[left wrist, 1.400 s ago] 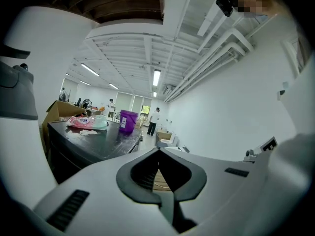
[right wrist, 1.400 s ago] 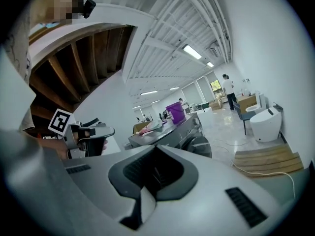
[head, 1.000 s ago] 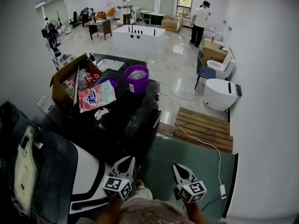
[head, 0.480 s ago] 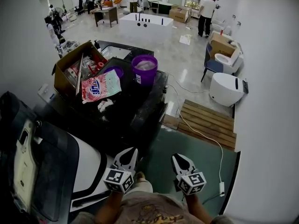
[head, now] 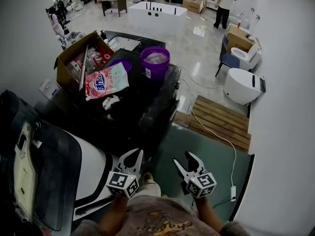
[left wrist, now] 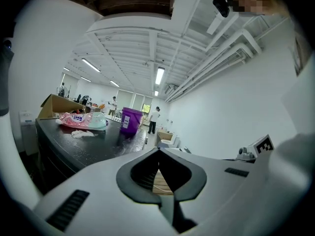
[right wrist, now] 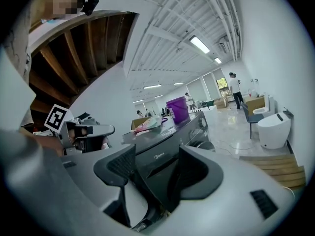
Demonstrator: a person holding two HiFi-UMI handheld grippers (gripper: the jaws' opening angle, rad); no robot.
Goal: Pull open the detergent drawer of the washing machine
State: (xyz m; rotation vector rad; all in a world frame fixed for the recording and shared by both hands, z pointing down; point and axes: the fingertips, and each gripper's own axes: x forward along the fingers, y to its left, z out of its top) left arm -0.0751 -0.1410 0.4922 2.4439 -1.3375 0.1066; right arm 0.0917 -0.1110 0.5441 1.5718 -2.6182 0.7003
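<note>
**Bright, even indoor light; heavy wide-angle distortion throughout.**

Illumination comes from overhead strip lamps (left wrist: 159,75), which burn out to plain white in both gripper views. The polished floor (head: 194,53) carries pale glare patches, and shadows are soft and short. The black top of the washing machine (head: 140,109) reads very dark, with little surface detail (a faint speckled sheen shows in the left gripper view). Straight walls and beams bow sharply toward the picture edges. Both gripper views are ringed by a black vignette at the corners. Their nearest foreground is out of focus, while the far room stays reasonably sharp. The head view is crisp at centre.
</note>
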